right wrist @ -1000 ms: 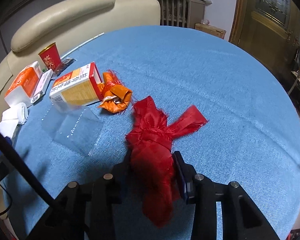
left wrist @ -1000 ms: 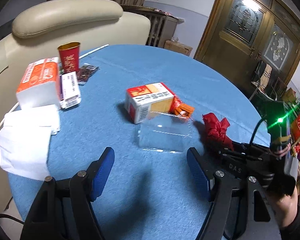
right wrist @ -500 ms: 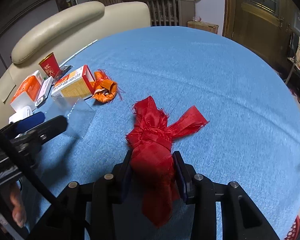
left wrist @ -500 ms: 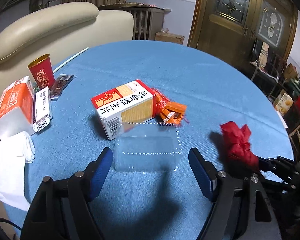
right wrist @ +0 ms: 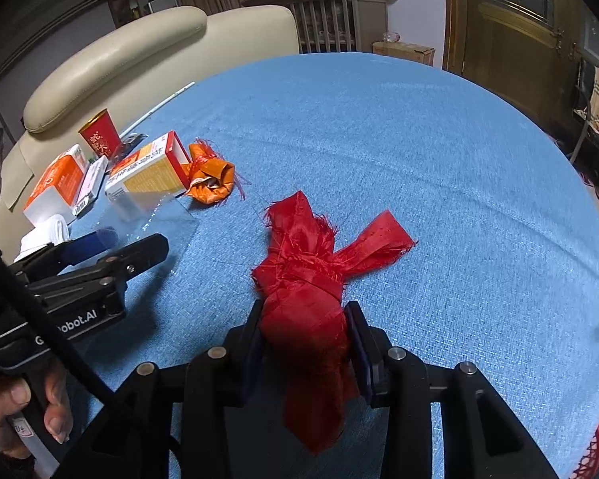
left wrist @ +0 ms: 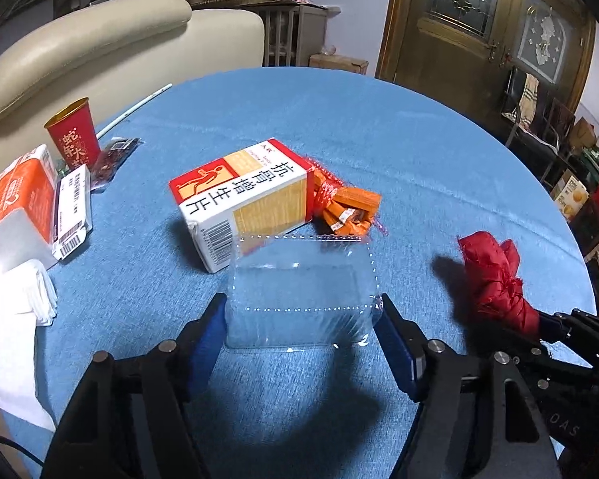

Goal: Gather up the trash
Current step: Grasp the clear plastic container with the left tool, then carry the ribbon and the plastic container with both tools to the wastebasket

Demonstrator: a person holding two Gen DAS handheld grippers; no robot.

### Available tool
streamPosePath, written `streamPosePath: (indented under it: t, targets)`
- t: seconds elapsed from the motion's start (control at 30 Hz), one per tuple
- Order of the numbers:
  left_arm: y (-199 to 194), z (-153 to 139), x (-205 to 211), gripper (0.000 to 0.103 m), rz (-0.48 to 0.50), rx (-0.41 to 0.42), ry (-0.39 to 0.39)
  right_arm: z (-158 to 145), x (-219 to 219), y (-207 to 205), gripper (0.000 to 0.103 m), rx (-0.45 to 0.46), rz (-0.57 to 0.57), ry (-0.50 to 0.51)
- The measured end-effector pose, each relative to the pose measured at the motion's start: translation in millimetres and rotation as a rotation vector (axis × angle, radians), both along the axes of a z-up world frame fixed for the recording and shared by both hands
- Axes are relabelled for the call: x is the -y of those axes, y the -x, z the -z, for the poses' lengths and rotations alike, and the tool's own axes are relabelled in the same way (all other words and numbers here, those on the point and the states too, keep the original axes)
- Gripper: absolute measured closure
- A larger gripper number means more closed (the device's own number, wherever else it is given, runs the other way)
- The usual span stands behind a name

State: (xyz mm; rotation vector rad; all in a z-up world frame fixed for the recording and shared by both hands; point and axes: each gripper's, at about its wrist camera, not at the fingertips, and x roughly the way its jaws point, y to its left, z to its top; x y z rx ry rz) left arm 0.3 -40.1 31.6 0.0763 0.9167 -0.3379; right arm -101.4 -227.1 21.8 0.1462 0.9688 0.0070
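Note:
A clear plastic container (left wrist: pixel 303 287) lies flat on the blue tablecloth (left wrist: pixel 379 139). My left gripper (left wrist: pixel 301 303) straddles it with jaws closing, and the blue pads sit right at its two sides without visibly squeezing it. Just behind it are a red-and-white carton (left wrist: pixel 243 195) on its side and a crumpled orange wrapper (left wrist: pixel 347 207). My right gripper (right wrist: pixel 305 311) is shut on a knotted red cloth bundle (right wrist: pixel 299 247), held just over the table to the right of the left gripper (right wrist: pixel 133 239).
At the far left stand a red paper cup (left wrist: pixel 74 135), an orange tissue pack (left wrist: pixel 16 203), a small white box (left wrist: pixel 72 215) and loose white tissues (left wrist: pixel 12 319). A cream sofa (left wrist: pixel 100 40) is behind the table. A hand (right wrist: pixel 40 411) holds the left gripper.
My left gripper came forward and down until the clear container lay between its fingers, and the jaws narrowed. The right gripper shifted early on, then held still with the red cloth.

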Motion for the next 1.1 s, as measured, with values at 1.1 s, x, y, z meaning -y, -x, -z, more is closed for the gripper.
streamPosePath:
  t: [1.1]
  targets:
    - [83.1,-36.0,-0.8,0.03,0.05,0.078,0.014,-24.7,14.2,81.8,0.062,0.06,0.085,-0.018]
